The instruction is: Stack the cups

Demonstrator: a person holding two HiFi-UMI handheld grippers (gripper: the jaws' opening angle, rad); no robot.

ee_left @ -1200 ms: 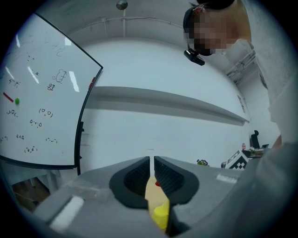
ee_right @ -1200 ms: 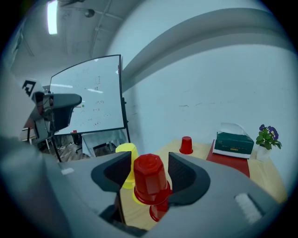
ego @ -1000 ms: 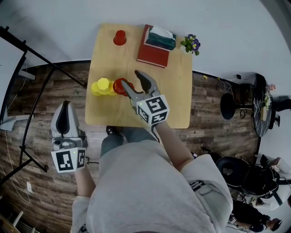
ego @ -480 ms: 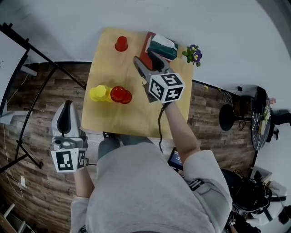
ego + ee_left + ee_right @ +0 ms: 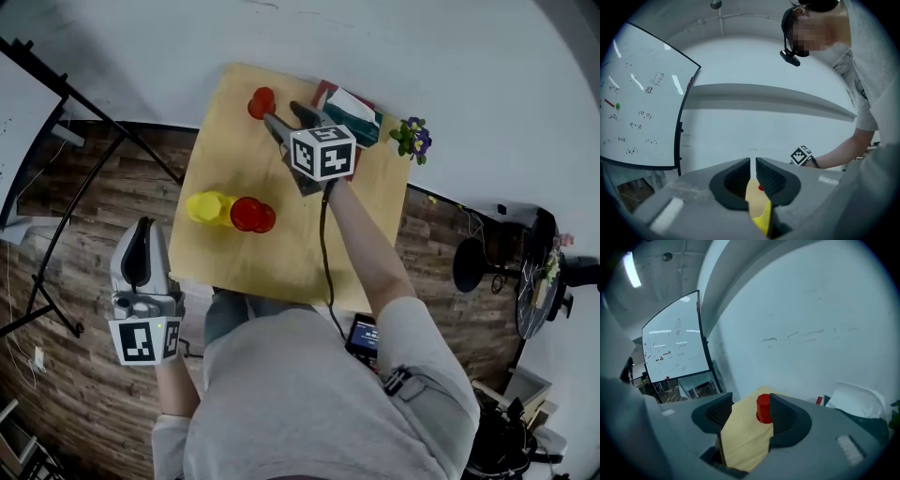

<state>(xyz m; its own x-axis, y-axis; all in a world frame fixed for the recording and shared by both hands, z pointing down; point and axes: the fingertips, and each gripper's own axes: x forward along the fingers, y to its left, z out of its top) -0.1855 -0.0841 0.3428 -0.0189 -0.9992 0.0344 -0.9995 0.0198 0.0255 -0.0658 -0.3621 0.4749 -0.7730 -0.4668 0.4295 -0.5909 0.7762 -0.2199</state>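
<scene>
Left claw [image 5: 142, 228]: jaws almost together, held low beside the body.
Right claw [image 5: 285, 114]: jaws wide apart, arm stretched forward.

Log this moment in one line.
right gripper: open, lined up on lone red cup, not touching | left gripper: shut, empty, beside table

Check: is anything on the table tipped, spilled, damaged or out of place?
Nothing stands out. A lone red cup stands at the table's far corner, ahead of the open right gripper; the yellow cups and the other red cups sit bunched near the left edge. No spill or damage shows.
</scene>
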